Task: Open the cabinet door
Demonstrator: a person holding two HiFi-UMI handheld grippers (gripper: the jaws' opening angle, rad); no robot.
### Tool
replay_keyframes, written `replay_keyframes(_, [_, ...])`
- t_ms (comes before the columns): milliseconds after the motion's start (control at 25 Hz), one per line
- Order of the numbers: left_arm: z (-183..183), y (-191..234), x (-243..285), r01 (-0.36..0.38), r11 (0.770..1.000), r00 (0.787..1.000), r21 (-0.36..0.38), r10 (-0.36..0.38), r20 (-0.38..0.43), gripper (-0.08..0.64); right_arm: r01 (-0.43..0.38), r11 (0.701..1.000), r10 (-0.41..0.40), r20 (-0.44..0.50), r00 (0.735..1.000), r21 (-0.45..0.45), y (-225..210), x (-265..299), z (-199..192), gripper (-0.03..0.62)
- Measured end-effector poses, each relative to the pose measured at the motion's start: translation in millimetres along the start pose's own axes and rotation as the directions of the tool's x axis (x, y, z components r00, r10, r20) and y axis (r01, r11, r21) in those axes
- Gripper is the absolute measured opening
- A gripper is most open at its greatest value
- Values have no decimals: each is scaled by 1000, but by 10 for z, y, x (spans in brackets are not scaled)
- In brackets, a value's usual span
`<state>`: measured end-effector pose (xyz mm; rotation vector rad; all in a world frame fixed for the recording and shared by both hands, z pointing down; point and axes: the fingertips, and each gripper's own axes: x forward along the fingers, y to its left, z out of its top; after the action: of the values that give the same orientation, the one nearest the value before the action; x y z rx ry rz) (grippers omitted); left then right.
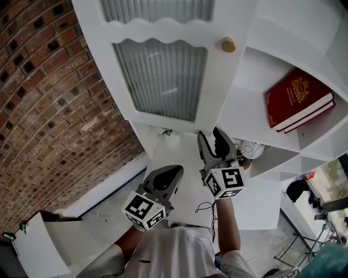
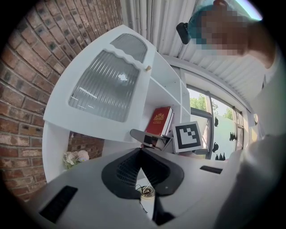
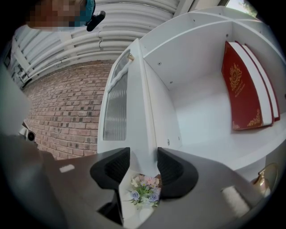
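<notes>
Your white cabinet door with ribbed glass panes (image 1: pixel 163 76) runs off the head view's top edge. The jaws of your right gripper (image 3: pixel 143 154) hide part of the small pastel flower bouquet (image 3: pixel 145 188).

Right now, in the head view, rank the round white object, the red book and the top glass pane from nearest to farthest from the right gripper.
1. Round white object, just right of the right gripper.
2. Red book, on the shelf up right.
3. Top glass pane, highest on the door.
</notes>
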<state>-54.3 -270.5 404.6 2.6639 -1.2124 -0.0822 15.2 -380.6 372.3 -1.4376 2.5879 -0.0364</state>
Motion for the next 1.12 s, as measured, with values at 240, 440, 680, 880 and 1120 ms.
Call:
replay_keyframes(240, [15, -10, -72, -10, 1000, 1000, 8, 10, -1, 9, -6, 1000, 6, 11, 1000, 0, 74, -102, 7, 194])
replay_keyframes(440, [8, -58, -102, -8, 1000, 1000, 11, 8, 0, 9, -21, 1000, 21, 3, 1000, -10, 116, -166, 6, 173])
replay_keyframes(680, [7, -78, -201, -24, 1000, 1000, 10, 24, 9, 9, -15, 1000, 15, -4, 1000, -11, 144, -227, 7, 171])
replay_keyframes(880, [8, -59, -300, -44, 999, 999, 10, 43, 13, 9, 2, 1000, -2, -6, 1000, -18, 148, -285, 8, 141])
replay_keyframes(1120, [-44, -71, -389, -56, 998, 998, -5, 56, 20, 9, -2, 999, 1, -18, 1000, -37, 206, -347, 13, 114])
